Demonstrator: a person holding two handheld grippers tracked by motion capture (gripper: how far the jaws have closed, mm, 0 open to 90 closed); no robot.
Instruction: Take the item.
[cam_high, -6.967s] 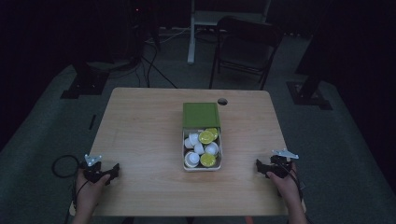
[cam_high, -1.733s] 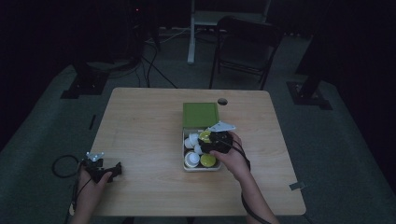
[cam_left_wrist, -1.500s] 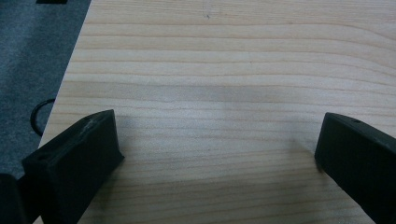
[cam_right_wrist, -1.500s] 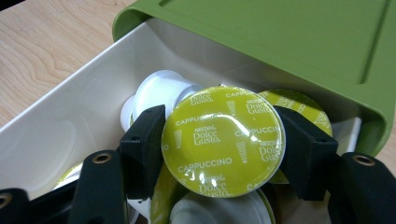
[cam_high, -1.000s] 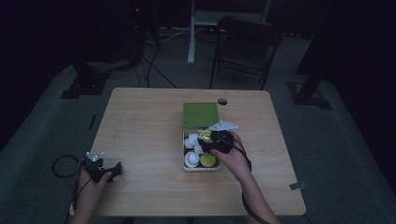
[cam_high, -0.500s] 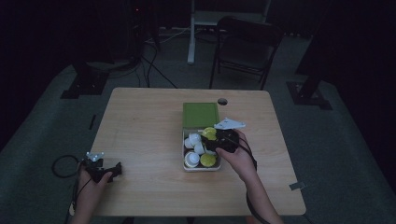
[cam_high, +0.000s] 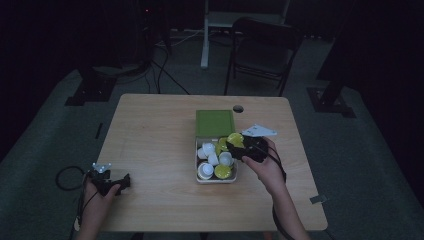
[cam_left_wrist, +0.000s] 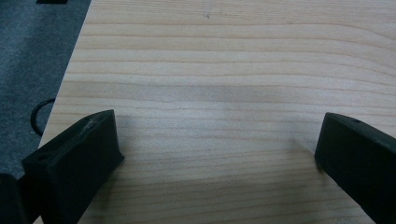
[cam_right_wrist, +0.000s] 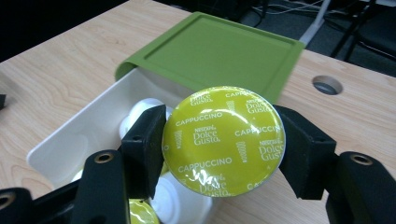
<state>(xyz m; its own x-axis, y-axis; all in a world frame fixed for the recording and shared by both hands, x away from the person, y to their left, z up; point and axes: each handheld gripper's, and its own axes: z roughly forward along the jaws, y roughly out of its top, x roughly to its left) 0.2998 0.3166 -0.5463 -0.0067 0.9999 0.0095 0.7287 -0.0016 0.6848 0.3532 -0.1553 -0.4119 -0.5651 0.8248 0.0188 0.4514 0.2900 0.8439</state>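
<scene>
The right claw (cam_right_wrist: 223, 140) was clamped on a yellow-green coffee capsule (cam_right_wrist: 223, 140), its two jaws pinching the rim on either side, foil lid facing the camera. The capsule hung just above the white box (cam_high: 199, 176), near its green lid (cam_high: 215, 123), over the other capsules (cam_high: 209, 152) inside. The grip sat on a thin rounded rim, so the capsule could likely pivot or slip out if the hand tilted or jerked, dropping back into the box. The left claw (cam_left_wrist: 210, 154) rested wide open and empty over the bare surface (cam_high: 150, 140), well apart.
</scene>
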